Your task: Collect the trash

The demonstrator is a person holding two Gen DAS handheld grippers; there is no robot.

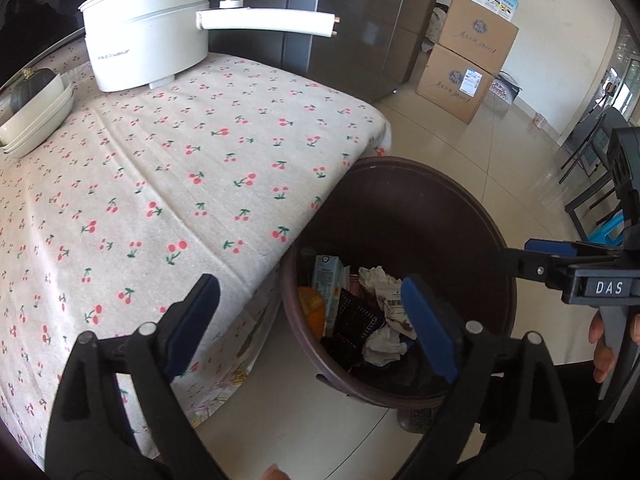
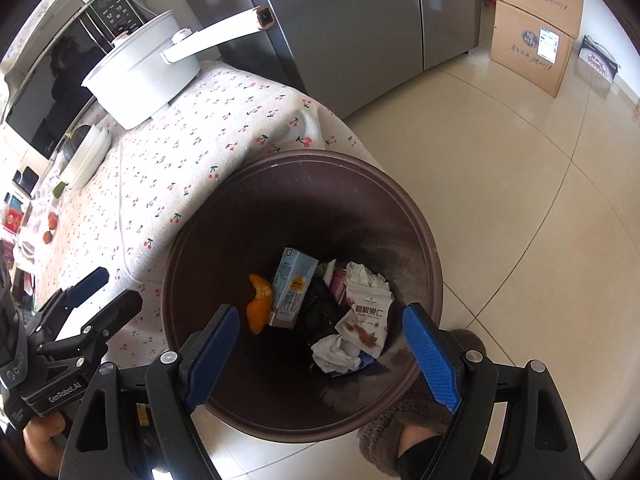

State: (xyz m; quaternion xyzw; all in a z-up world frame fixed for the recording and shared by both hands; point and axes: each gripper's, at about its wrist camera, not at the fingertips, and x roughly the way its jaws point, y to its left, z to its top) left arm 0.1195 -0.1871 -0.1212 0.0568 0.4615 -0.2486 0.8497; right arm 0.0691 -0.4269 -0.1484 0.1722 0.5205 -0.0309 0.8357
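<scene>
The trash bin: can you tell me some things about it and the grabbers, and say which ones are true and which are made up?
1. The brown trash bin stands on the floor beside the table. True.
2. The bin is empty. False: a milk carton, orange peel, snack bag and crumpled tissue lie inside.
3. The right gripper is open and holds nothing. True.
4. The left gripper grips the carton. False: it is open and empty.
5. The white pot sits inside the bin. False: it stands on the table.
</scene>
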